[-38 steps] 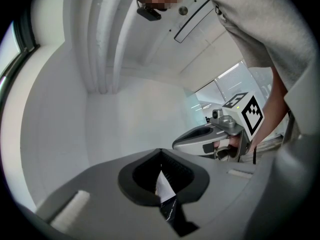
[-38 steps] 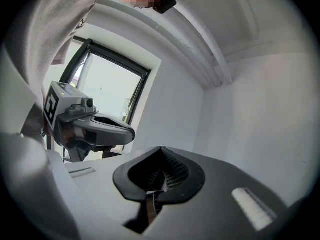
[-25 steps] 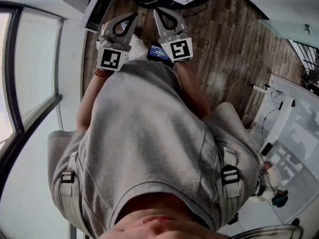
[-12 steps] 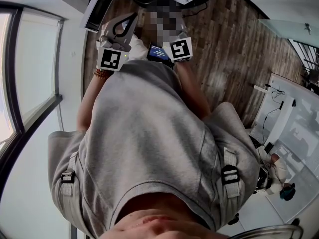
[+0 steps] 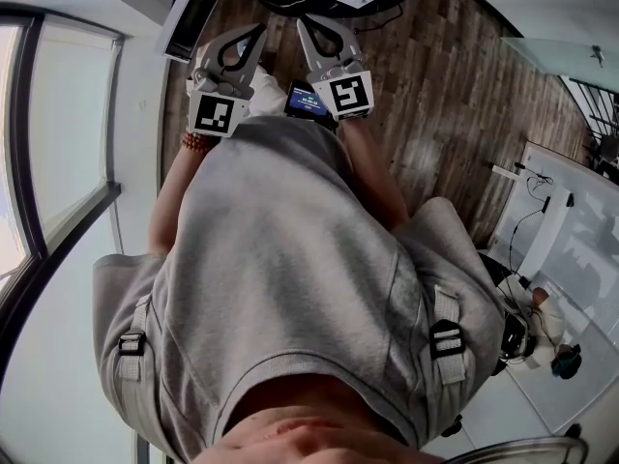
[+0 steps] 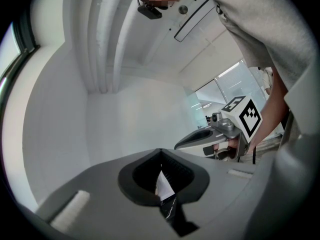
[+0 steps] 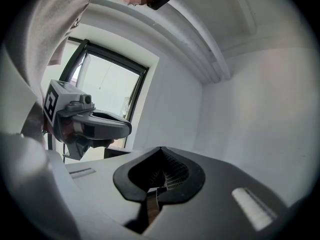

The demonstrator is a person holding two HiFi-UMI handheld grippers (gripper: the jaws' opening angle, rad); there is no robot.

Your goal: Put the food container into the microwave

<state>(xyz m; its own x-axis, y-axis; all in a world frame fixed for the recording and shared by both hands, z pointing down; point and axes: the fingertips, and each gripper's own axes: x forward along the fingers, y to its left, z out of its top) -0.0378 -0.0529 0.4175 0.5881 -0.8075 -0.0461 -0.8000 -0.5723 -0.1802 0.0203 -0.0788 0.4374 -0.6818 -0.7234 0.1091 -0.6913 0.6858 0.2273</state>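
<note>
**Both claws closed and empty, held side by side at the waist**

Left claw: in the left gripper view the two jaws meet at their tips and enclose only the dark teardrop hollow between them. Nothing is gripped.

Right claw: in the right gripper view its jaws likewise stand together, with nothing held.

Each gripper view catches the other claw from the side, just beside it, with that claw's marker cube at its rear. Past the left claw lies a plain white wall. Past the right claw, a dark-framed window adjoins the wall.

In the head view the claws lie close together in front of the person's grey shirt. Their tips point away from the body, over a wood floor. A small lit screen shows between the two marker cubes.

The food container appears in none of the three views, so its position relative to either claw cannot be told.
</note>
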